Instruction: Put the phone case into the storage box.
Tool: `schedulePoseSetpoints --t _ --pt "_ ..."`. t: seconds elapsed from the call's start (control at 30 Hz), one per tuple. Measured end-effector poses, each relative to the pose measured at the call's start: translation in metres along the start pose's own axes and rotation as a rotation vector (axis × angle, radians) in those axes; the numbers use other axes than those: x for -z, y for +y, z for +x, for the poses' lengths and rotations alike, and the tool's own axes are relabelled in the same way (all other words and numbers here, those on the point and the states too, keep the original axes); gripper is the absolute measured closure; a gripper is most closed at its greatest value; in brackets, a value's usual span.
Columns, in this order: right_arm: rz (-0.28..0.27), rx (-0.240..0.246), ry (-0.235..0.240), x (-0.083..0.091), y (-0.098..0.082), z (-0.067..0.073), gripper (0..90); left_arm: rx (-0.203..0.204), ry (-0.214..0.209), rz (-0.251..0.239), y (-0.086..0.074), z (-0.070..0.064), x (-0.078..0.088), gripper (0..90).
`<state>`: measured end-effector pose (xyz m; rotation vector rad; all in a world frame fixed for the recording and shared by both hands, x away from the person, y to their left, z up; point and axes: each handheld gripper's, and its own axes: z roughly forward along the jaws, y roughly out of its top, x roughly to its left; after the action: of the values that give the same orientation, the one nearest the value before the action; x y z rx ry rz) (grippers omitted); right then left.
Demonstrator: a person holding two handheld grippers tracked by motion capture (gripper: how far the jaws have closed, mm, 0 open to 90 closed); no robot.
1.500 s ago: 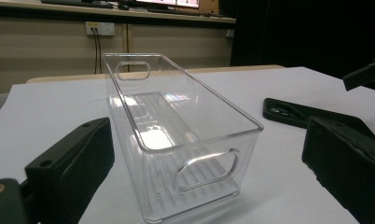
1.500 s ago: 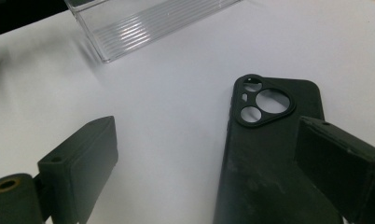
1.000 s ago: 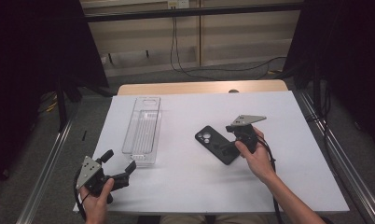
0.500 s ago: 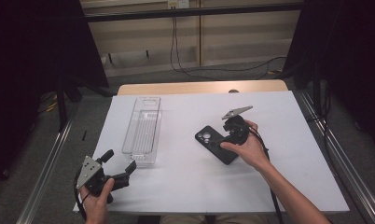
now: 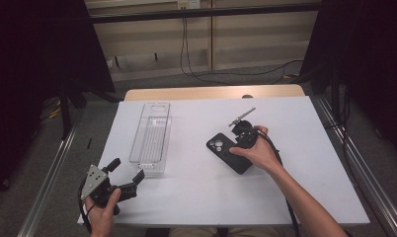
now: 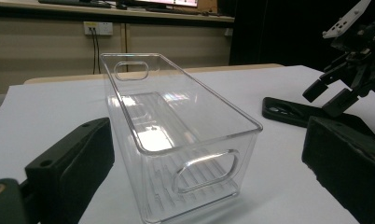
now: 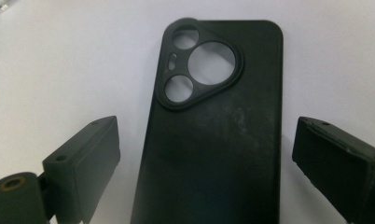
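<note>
The right gripper (image 5: 236, 139), jaws apart, straddles the black phone case (image 7: 213, 140) lying flat on the table (image 5: 285, 197). The left gripper (image 5: 125, 173), jaws apart, rests at 7 o'clock, facing the clear bin (image 5: 149, 133).

The table (image 5: 196, 197) carried a white top over a pale wooden board, whose far edge showed as a strip beyond the white. Two things lay directly on it. A clear plastic bin (image 5: 151, 138), long and narrow with cut-out handles at both ends, stood upright on the left half, its length running away from the person. A black phone case (image 5: 226, 150) lay flat right of centre, back side up, its camera openings turned toward the bin. Bin and case were well apart, with bare white surface between them.
</note>
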<state>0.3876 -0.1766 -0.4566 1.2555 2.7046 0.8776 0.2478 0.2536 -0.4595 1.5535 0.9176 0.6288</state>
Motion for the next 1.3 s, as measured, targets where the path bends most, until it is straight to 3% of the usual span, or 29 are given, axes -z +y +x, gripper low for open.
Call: schedulePoseSetpoints --t 0.27,0.3,0.43,0.6,0.63,0.7,0.83,0.93,1.3 --pt "0.063 -0.002 -0.027 -0.010 0.001 0.000 6.2 0.002 -0.009 0.000 0.000 0.000 -0.001 2.5" --pt "0.073 0.022 -0.027 -0.011 0.001 0.000 7.1 -0.003 -0.009 0.004 0.000 0.001 0.000 2.5" --pt "0.104 0.021 -0.038 -0.013 0.001 0.004 8.2 -0.002 -0.002 0.003 0.000 0.001 0.000 2.5" --pt "0.134 0.066 -0.069 -0.015 0.003 0.007 7.0 -0.004 0.002 0.004 0.000 0.000 0.000 2.5" --pt "0.144 0.052 -0.068 -0.016 0.003 0.009 6.0 -0.002 0.003 0.002 0.000 0.000 0.000 2.5" --pt "0.158 0.069 -0.091 -0.018 0.003 0.012 4.4 -0.002 -0.002 0.004 0.000 0.000 0.000 2.5" --pt "0.164 0.077 -0.109 -0.021 0.003 0.015 4.5 -0.002 -0.003 0.003 0.000 0.000 0.001 2.5" --pt "0.167 0.118 -0.118 -0.019 0.003 0.013 7.8 -0.012 0.000 0.012 0.000 0.001 0.001 2.5" --pt "0.174 0.100 -0.138 -0.019 0.003 0.018 9.8 -0.011 -0.014 0.011 0.000 0.000 0.000 2.5"
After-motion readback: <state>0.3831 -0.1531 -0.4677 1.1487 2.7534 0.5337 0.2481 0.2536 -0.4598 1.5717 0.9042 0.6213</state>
